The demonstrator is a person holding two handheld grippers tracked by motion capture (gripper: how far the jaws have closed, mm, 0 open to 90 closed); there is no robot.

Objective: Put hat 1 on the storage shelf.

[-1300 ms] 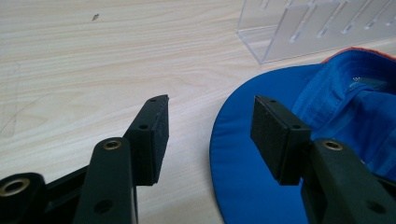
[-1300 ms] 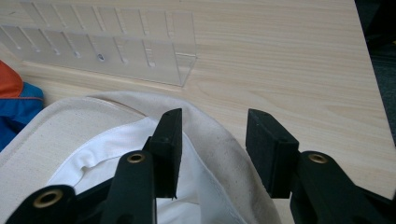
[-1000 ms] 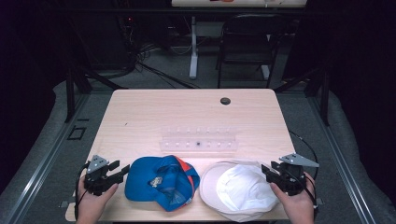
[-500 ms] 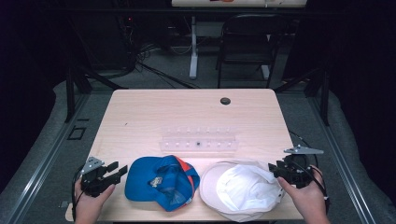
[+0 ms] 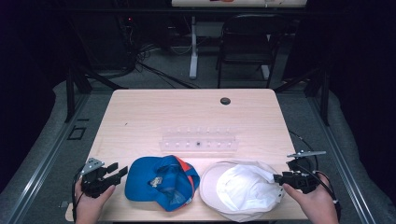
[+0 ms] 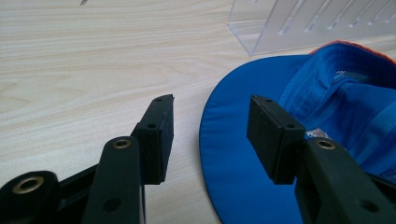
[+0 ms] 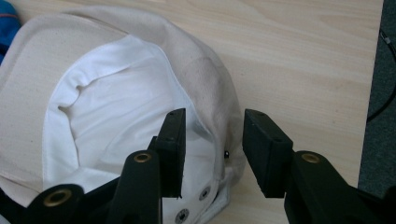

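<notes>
A person sits at the near edge of a pale wooden table (image 5: pixel 154 116), a two-jaw gripper in each hand. Two caps lie upside down side by side along that near edge: a blue cap (image 5: pixel 161 181) on the left, with a streak of orange-red on its far side, and a white cap (image 5: pixel 243 189) on the right, its cream brim toward the blue one. The left gripper (image 5: pixel 112 171) rests low at the table's near left corner, just beside the blue cap's brim, and its jaws stand spread; in the left gripper view the brim's curved edge (image 6: pixel 224 154) lies between the two black pads, one pad over bare wood and the other over blue cloth, with clear air on either side, so nothing is pinched. The right gripper (image 5: pixel 279 179) sits at the right rim of the white cap. Its jaws have just been opening again after a brief squeeze, and in the right gripper view they stand apart astride the cap's back edge (image 7: pixel 210 126), where the white lining meets the cream outer cloth; a gap shows between pads and fabric, so the cap is straddled, not gripped. Behind the caps, mid-table, lies a clear plastic rack (image 5: pixel 198 142) with a row of slots, and farther back a small dark round grommet (image 5: pixel 225 101) is set in the tabletop.
</notes>
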